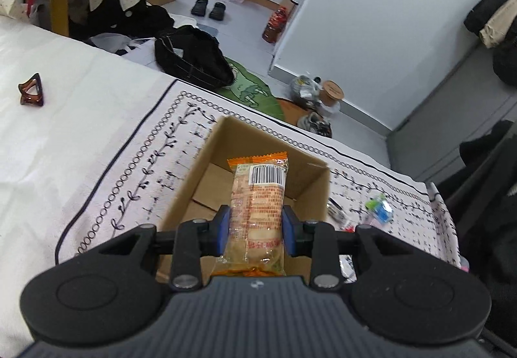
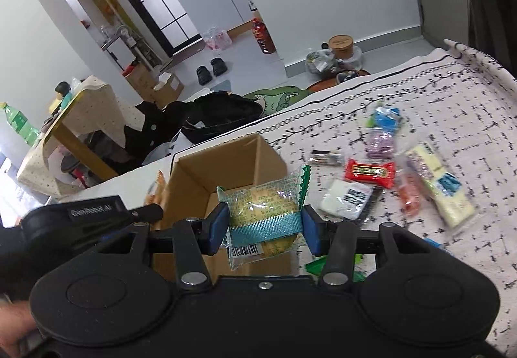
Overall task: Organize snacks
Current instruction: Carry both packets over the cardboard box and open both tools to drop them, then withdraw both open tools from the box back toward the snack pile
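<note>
My left gripper (image 1: 256,230) is shut on a long orange cracker pack (image 1: 258,203) with a barcode, held above the open cardboard box (image 1: 194,170) on the patterned cloth. My right gripper (image 2: 264,227) is shut on a clear green-edged cake packet (image 2: 263,212) with a teal band, hovering over the same box (image 2: 245,161) near its right wall. In the right wrist view the left gripper's black body (image 2: 90,215) shows at the box's left side. Loose snacks lie right of the box: a red bar (image 2: 370,172), a white packet (image 2: 347,198), a pale long pack (image 2: 441,185).
A brown hair clip (image 1: 31,91) lies on the white sheet at the left. Small wrapped candies (image 1: 378,207) sit right of the box. Beyond the bed edge are a black bag (image 1: 190,56), a green mat (image 1: 252,89), shoes and bottles on the floor.
</note>
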